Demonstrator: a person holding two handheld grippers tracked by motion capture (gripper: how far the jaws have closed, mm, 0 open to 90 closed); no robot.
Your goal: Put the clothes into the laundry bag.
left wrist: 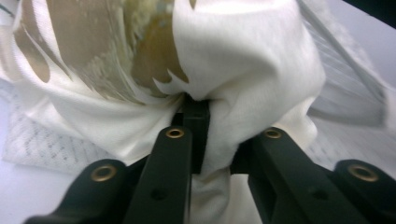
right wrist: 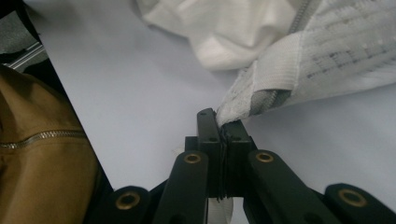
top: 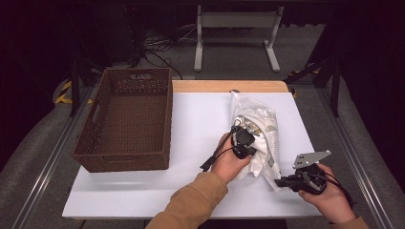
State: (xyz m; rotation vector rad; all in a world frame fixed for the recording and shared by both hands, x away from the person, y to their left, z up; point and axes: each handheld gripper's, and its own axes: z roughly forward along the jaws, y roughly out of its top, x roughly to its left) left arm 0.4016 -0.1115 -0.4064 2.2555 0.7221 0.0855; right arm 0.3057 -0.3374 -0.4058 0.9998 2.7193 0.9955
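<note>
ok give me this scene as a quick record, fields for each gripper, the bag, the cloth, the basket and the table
left gripper: over the mesh bag, jaws around a fold of the white cloth
right gripper: shut on the mesh bag's zipper edge at its near corner
mesh bag: white mesh, lying on the table's right half, cloth bunched in it
white cloth: crumpled, with a brown print
basket: brown wicker, on the table's left side, nothing visible in it
table: white top, wooden strip at the far edge
</note>
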